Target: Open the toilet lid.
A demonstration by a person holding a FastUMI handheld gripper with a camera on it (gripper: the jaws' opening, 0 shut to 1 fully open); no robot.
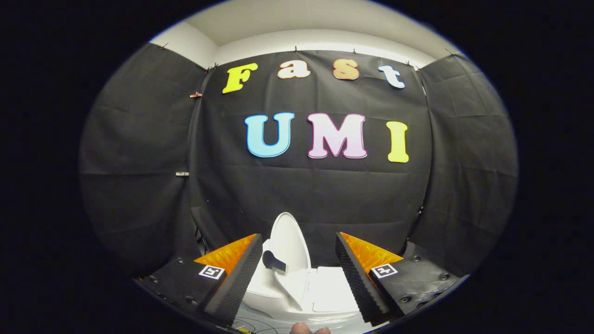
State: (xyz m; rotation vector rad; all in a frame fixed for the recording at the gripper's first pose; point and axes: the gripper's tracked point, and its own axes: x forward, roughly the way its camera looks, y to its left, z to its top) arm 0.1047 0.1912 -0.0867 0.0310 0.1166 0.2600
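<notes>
Between spread fingers (241, 273), raised toilet lid (290, 239)

Gripper (297, 260) camera faces forward, seemingly close above toilet (297, 287).

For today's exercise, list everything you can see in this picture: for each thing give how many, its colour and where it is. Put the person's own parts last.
toilet lid: one, white, raised upright, between the fingers and beyond them.
toilet: one, white, low between the fingers.
dark handle piece: one, dark grey, on the raised lid's face.
booth wall: black cloth, behind the toilet.
clips: at least two, metallic, on the cloth's left seam.
gripper: one, fingers spread apart, touching nothing, toilet between them.
fingertip: the person's, below the toilet.
</notes>
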